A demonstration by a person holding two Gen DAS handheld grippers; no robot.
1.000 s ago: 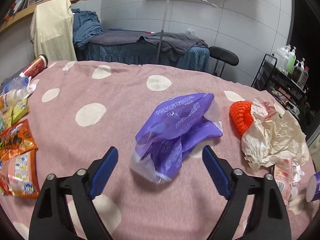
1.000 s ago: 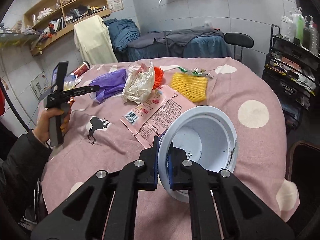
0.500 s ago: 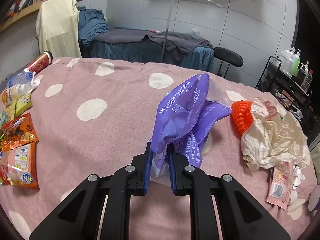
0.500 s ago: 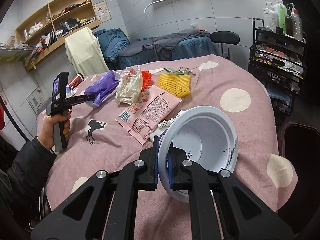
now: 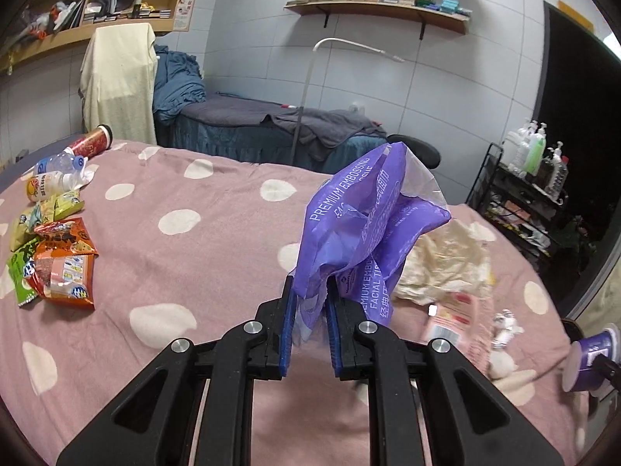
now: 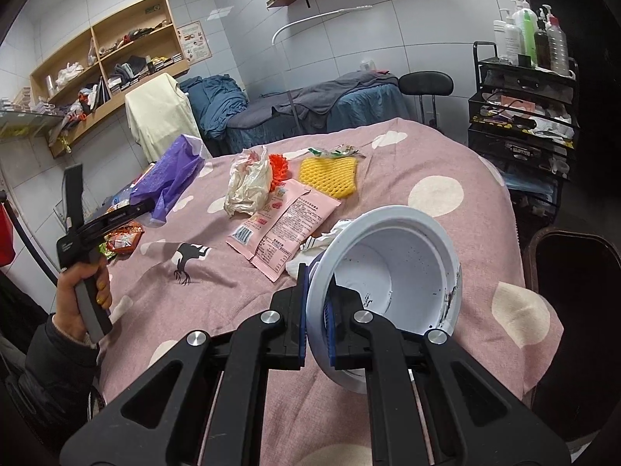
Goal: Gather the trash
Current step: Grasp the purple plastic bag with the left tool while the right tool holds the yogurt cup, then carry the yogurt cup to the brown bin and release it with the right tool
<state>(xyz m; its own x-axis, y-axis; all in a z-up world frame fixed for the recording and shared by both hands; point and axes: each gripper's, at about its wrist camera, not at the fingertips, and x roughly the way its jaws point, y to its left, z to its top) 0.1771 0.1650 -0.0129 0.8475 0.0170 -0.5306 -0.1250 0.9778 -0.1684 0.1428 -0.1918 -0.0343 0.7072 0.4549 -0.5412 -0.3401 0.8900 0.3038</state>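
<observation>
Two grippers are both clamped: the left gripper [image 5: 308, 306] pinches the purple wrapper [image 5: 361, 229], lifted clear of the pink spotted tabletop [image 5: 202, 256], while the right gripper [image 6: 316, 310] grips the white bowl's [image 6: 396, 272] rim near the tabletop's near edge.

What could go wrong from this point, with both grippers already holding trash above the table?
The left gripper pinches only the thin lower edge of the crumpled purple plastic tissue bag, so the film may slip free. The right gripper clamps the white plastic bowl by its rim, tilted, with dark specks inside; residue might spill onto the pink polka-dot tablecloth.
</observation>
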